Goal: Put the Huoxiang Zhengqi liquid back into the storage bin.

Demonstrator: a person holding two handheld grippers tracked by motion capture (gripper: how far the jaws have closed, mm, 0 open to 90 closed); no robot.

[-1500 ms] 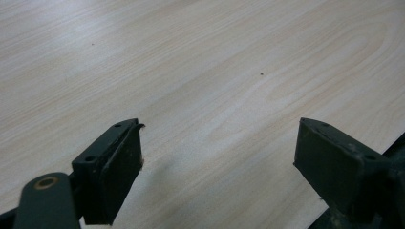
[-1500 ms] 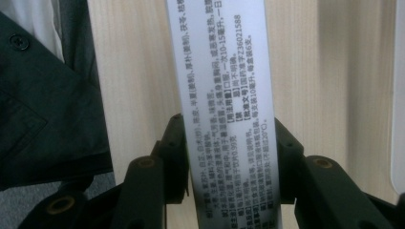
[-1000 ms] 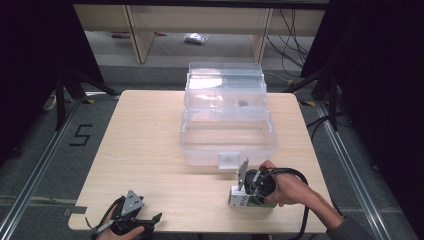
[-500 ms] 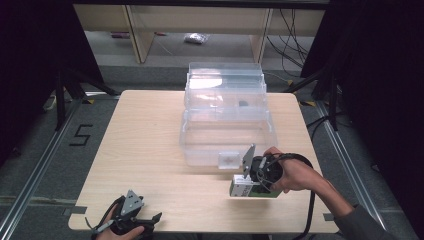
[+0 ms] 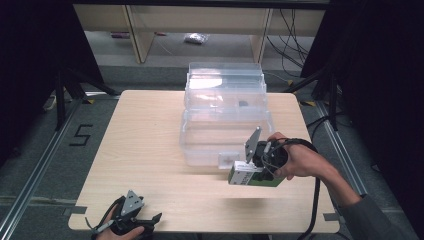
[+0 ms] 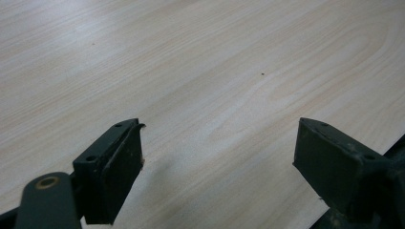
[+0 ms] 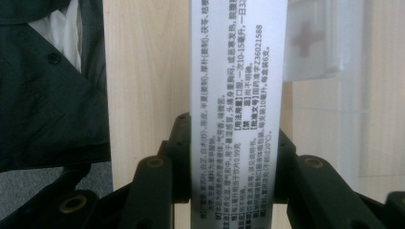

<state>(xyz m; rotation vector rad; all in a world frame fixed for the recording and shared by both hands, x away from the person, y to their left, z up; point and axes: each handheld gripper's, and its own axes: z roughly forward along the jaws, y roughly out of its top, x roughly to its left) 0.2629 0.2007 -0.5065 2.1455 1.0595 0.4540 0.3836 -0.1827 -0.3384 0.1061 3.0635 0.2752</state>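
Observation:
A white and green medicine box hangs above the table's front right, just in front of a clear plastic storage box whose lid stands open. My right gripper, held by a hand, is shut on it. In the right gripper view the medicine box stands upright with printed text, and both jaws of the right gripper press its sides. My left gripper rests at the table's front left edge. In the left gripper view that gripper stands open over bare wood.
The light wooden table has free room on its left half. The storage box's front latch with a red cross is close to the medicine box. Shelving and cables stand beyond the far edge.
My right gripper has lifted the medicine box off the table and carried it away from the front edge toward the clear box. The left gripper has stayed put.

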